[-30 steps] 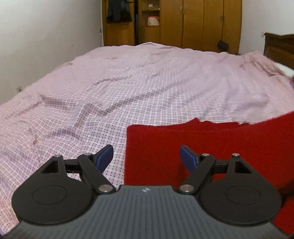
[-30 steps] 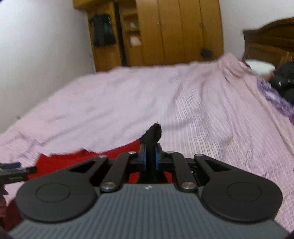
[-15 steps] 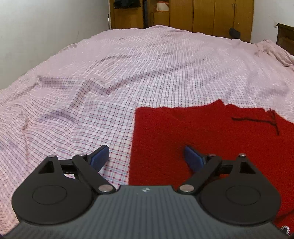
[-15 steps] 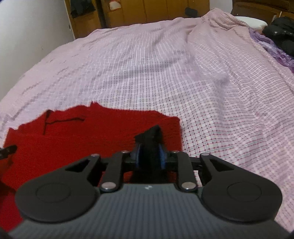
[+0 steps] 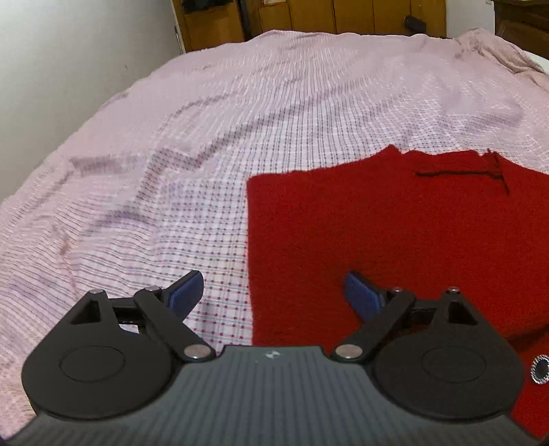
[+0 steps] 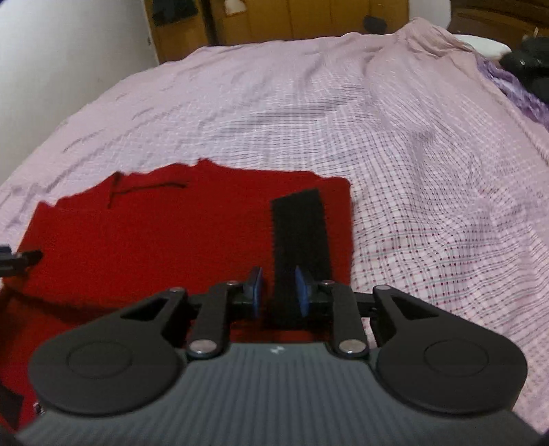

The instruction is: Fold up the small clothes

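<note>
Left wrist view looks down over the left tool point(image 5: 272, 291), whose blue fingers point(image 5: 187, 291) stand wide apart and have just been opening further; nothing is gripped between them. One finger hangs over the checked pink bedsheet point(image 5: 171, 206), the other over the red garment point(image 5: 394, 233), and the garment's straight left edge runs between the two. This red garment lies flat on the bed, with a thin dark thread or seam point(image 5: 456, 173) across its far part and a small round ringed fastening point(image 5: 540, 368) near its lower right corner. Right wrist view shows the right tool point(image 6: 278, 291) low over the same red garment point(image 6: 154, 240), near its right edge. Its jaws have a narrow gap and have just been closing a little. A black strip point(image 6: 300, 226) of fabric lies on the red cloth and runs back between the blue pads point(image 6: 255, 290), with a sliver of space showing on either side, so they do not seem to press on it. At the left rim of this view a dark tip of the other tool point(image 6: 20, 259) pokes over the garment. Wooden wardrobes point(image 6: 291, 17) stand beyond the bed.
</note>
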Motion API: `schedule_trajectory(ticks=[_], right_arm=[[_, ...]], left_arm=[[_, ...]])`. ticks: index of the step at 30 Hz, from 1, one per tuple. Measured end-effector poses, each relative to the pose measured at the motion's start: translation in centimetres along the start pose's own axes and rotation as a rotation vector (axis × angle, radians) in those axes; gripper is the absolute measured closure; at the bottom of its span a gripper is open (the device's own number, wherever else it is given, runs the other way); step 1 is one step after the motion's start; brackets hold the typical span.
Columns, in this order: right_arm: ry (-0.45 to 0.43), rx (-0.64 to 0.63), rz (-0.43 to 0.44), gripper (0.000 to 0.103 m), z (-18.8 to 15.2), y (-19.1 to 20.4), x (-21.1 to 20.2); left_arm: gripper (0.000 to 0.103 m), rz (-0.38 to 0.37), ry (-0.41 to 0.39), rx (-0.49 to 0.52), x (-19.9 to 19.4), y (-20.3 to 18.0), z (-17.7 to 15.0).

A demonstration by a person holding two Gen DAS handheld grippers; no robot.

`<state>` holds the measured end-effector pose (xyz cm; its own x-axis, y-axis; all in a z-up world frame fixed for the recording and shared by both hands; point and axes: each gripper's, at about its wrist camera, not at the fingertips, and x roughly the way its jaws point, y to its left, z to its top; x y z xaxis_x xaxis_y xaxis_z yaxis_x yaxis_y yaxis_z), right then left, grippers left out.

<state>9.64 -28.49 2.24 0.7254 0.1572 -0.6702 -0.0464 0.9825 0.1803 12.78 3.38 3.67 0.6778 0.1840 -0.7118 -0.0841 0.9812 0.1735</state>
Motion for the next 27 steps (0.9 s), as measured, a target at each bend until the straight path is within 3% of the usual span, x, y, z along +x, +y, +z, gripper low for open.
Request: schedule_trajectory(ticks=[5, 6, 7, 9, 17, 27], right_arm=[[-0.006, 0.023, 0.004, 0.076, 0.4, 0.1, -0.5], [-0.008, 0.009, 0.007, 0.068, 0.5, 0.4, -1.1], [-0.014, -0.004, 0.016, 0.050, 0.4, 0.7, -1.7], [-0.043, -0.030, 0.019, 0.031, 0.2, 1.2, -3.5], [-0.083, -0.105, 0.078, 0.031, -0.8, 2.9, -11.7], [-0.113, -0.228, 0.115, 0.031, -4.3, 5.1, -18.9]], left_arm=[[0.007, -0.006, 0.002, -0.030, -0.6, 0.6, 0.4], [0.008, -0.002, -0.003, -0.019, -1.2, 0.7, 0.4], [0.008, 0.002, -0.008, -0.005, -2.0, 0.7, 0.3], [0.008, -0.002, -0.021, 0.018, -3.7, 0.8, 0.2], [0.008, -0.113, -0.149, -0.007, -13.3, 2.5, -1.6], [0.007, -0.148, -0.104, -0.018, -19.4, 3.7, -7.9]])
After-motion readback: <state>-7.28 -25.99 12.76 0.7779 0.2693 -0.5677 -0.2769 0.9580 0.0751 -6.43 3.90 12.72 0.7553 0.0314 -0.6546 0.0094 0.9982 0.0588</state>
